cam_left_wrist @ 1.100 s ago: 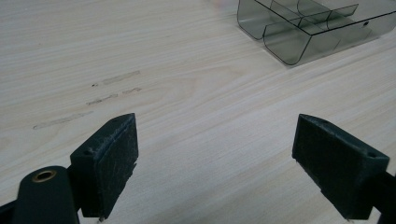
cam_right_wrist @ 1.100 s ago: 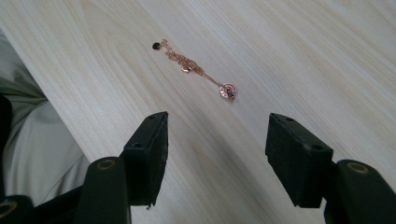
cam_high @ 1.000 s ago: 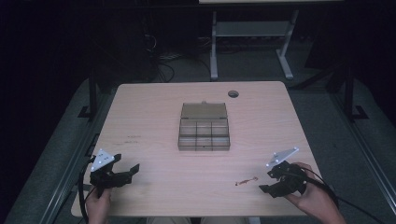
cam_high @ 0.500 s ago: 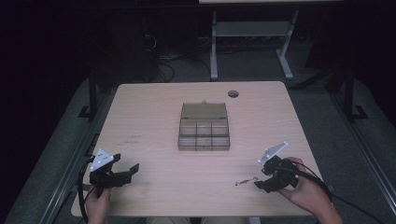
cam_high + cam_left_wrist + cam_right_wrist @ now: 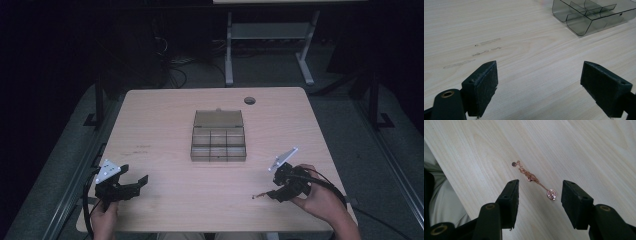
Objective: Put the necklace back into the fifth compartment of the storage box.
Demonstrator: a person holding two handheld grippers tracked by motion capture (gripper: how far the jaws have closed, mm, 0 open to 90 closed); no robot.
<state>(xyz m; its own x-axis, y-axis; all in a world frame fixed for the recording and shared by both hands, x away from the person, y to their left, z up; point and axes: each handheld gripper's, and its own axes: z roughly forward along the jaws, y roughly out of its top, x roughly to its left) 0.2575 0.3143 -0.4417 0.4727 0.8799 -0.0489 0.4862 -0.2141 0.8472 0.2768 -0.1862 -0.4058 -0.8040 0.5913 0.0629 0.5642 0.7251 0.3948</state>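
Note:
A thin rose-gold chain [image 5: 534, 180] with small round charms lies on the wooden table [image 5: 165, 145] near its front edge; it is also the small dark streak, the chain [image 5: 260, 195], in the high view. My right gripper [image 5: 538, 197] hovers low over it, open, its jaws either side of the chain's near end and not touching it. My right gripper [image 5: 274, 194] sits at the front right of the table. My left gripper [image 5: 140, 181] rests open at the front left with bare wood between its jaws. A smoky clear compartment box [image 5: 218, 136] with its lid open stands mid-table.
The box [image 5: 589, 15] shows at the upper right of the left gripper view. A round dark cable hole [image 5: 249, 100] sits near the table's far edge. Faint scuff marks [image 5: 471, 51] run across the wood ahead of the left gripper. A light cloth [image 5: 439, 195] lies past the table edge.
My right gripper has moved left and forward toward the chain, and now stands over it. The left gripper has stayed put.

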